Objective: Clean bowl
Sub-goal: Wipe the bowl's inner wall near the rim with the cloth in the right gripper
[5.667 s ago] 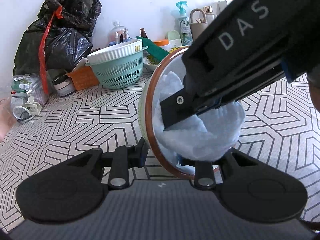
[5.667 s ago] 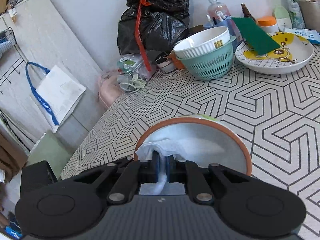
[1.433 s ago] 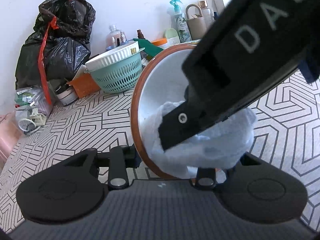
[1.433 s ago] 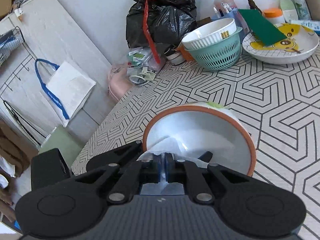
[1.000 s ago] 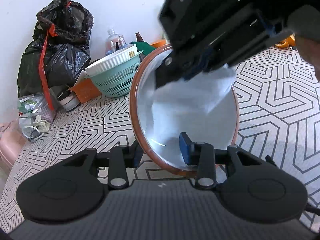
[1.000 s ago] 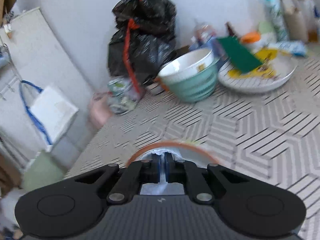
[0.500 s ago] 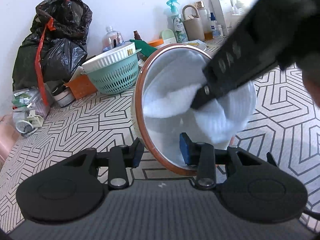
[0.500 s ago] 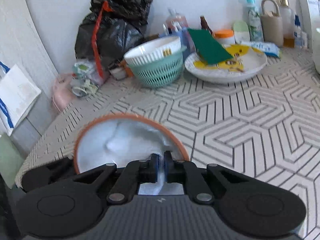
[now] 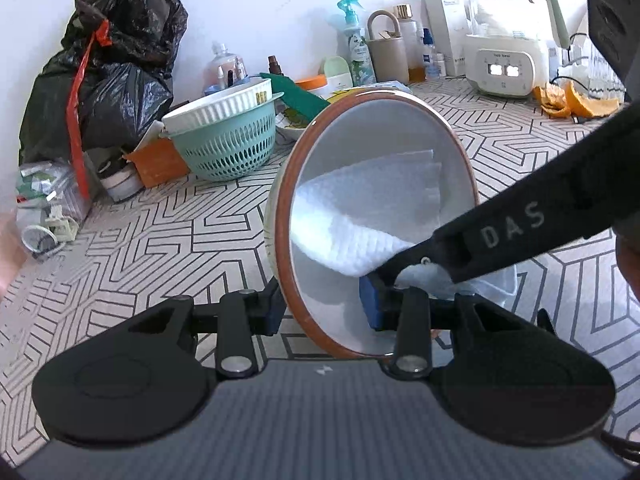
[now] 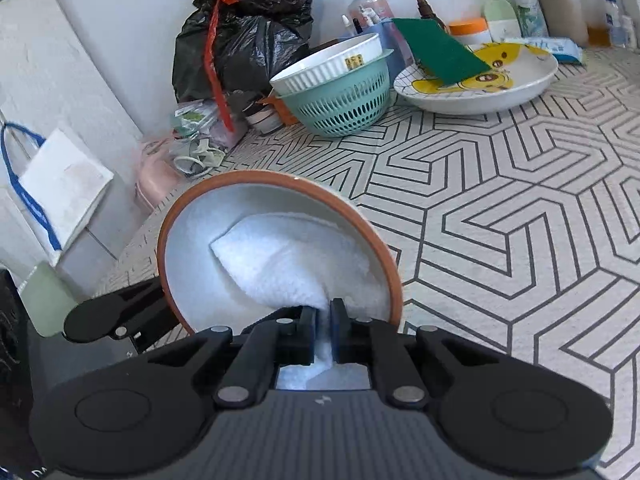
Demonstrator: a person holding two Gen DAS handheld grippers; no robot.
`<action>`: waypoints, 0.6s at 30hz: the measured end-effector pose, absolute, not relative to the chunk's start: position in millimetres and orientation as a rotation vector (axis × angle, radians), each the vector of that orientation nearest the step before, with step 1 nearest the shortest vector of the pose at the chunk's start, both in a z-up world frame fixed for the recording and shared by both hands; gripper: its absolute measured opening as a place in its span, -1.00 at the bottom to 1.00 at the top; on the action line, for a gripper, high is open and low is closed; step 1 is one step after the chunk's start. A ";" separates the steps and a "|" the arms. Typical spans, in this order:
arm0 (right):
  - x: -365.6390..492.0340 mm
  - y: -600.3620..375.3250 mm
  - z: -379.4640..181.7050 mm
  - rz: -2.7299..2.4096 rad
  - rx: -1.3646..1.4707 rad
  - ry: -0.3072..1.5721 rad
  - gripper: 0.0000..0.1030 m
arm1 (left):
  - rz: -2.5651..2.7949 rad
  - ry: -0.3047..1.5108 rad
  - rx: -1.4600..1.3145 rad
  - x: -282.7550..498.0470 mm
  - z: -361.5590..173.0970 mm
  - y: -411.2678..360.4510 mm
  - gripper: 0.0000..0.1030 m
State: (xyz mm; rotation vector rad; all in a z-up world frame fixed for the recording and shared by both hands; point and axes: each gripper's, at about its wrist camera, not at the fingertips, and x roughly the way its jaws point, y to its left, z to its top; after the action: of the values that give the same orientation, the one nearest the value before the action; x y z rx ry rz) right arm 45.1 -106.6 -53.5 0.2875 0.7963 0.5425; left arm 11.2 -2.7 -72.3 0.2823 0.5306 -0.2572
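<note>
left gripper [image 9: 324, 312]: clamps rim of bowl [image 9: 380, 128], tipped on edge over the table [image 10: 500, 216] | right gripper [image 10: 323, 330]: clenched on tissue [image 10: 288, 264], pressed inside bowl

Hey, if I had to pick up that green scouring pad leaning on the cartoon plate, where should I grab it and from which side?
Probably by its raised upper end, coming from above. The green scouring pad is a thin flat sheet that slopes up from the cartoon plate, so the high edge seems to stand free for one finger on each face. Its low end lies on the plate, leaving no room underneath.
</note>
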 end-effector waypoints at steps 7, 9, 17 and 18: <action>50.5 -109.9 -35.8 0.451 0.236 0.773 -0.85 | -0.279 0.536 0.273 12.3 -72.3 -2.6 -0.29; 54.9 -112.7 -29.5 0.446 0.237 0.764 -0.85 | -0.283 0.541 0.268 14.1 -72.0 -2.4 -0.29; 54.5 -104.5 -0.3 0.526 0.218 0.687 -0.75 | -0.263 0.524 0.321 11.1 -72.1 -12.0 -0.29; 53.5 -103.3 2.0 0.547 0.225 0.685 -0.75 | -0.261 0.522 0.328 10.7 -72.1 -13.1 -0.29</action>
State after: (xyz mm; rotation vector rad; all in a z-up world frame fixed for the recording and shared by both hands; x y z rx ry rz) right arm 53.5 -103.3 2.0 0.2250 0.6852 0.5465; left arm 10.7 -13.1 -72.1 0.3281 0.5217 -0.2607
